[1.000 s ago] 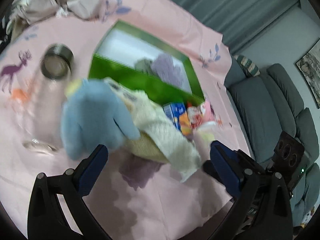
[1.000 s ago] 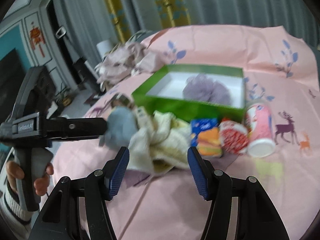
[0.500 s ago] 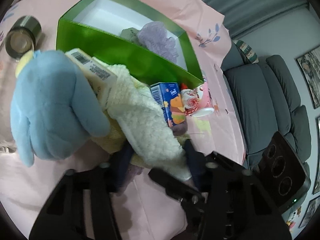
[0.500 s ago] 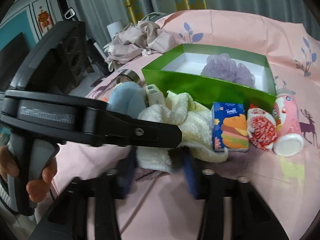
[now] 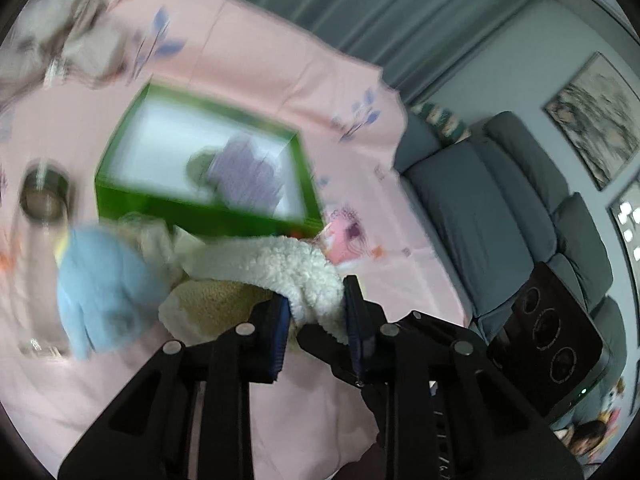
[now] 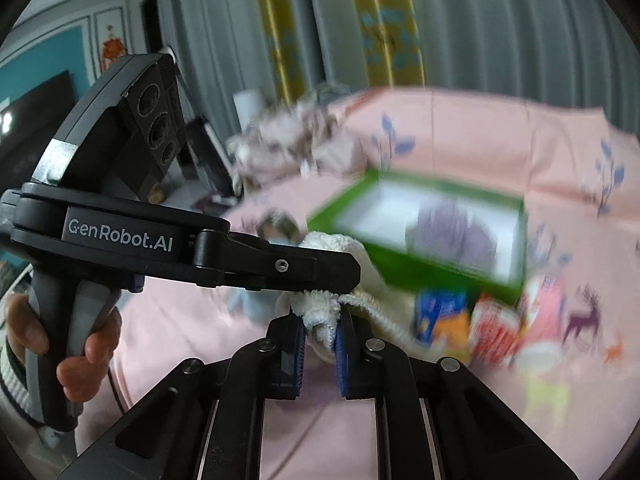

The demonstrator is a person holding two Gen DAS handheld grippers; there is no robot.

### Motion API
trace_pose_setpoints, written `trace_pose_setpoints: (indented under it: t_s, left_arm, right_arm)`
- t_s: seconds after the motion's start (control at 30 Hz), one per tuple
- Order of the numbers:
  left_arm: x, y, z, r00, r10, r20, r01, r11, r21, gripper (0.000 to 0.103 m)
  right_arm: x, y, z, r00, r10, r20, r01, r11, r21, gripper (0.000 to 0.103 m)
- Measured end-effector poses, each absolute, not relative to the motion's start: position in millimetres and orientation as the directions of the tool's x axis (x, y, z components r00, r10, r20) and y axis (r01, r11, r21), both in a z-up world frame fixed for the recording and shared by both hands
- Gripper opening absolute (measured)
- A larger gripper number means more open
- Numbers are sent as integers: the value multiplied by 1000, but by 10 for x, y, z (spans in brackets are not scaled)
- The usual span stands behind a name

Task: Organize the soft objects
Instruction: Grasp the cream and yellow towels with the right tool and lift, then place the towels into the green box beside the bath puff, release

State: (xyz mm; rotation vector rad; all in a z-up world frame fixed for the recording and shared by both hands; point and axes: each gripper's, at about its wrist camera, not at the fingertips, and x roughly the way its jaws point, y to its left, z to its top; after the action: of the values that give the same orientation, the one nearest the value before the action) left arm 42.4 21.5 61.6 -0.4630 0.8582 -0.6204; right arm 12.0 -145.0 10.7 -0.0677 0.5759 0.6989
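While both pairs of fingers are closing on one cream fleece cloth (image 5: 280,268), the item stands as follows.

Grip, left gripper (image 5: 316,312): blue pads pinch a bunched end of the cloth, fleece bulging between and over them. Grip, right gripper (image 6: 320,328): pads pinch a smaller tuft of the same cloth; the left gripper's black body crosses just above it, so the two holds lie close together at the cloth's near end.

Location: cloth lies on the near side of the green box (image 5: 208,208), just in front of its front wall, over the pink worktop (image 5: 280,400).

Orientation: long axis, judged, runs roughly along the box's front wall, from the pinched end toward the blue plush toy (image 5: 108,292), which sits at the cloth's far end, left of the box's near corner. Whether toy and cloth are tangled cannot be told through the blur.

Box contents: one lilac fluffy item (image 5: 244,176) against the right-hand wall; the rest of the floor is bare white.

Step, judged: pickup of the cloth, grasp just being made.

Next move, judged: lift clear of the front wall, carry over the bare floor, lower, let go. The trailing end may drag the toy or nearby packets (image 6: 444,316).
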Motion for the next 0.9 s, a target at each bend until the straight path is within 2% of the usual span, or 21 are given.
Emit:
trace_pose_setpoints:
  t_s: [0.17, 0.37, 0.57, 0.9]
  left_arm:
    - [449, 149, 1164, 555, -664, -502, 388, 739, -550, 24]
    - [673, 45, 1548, 611, -624, -486, 421, 777, -469, 24]
    - [1088, 4, 1593, 647, -584, -490, 400, 808, -433, 24]
    - [1806, 37, 1355, 656, -518, -548, 331, 851, -409, 24]
  right_arm:
    - [74, -1470, 649, 688, 596, -414, -631, 773, 64, 14]
    - [246, -1457, 1035, 743, 578, -337, -613, 790, 5, 14]
    - [637, -1408, 1165, 777, 540, -324, -575, 818, -15, 14]
    - [1285, -1336, 931, 775, 526, -350, -558, 830, 13, 14]
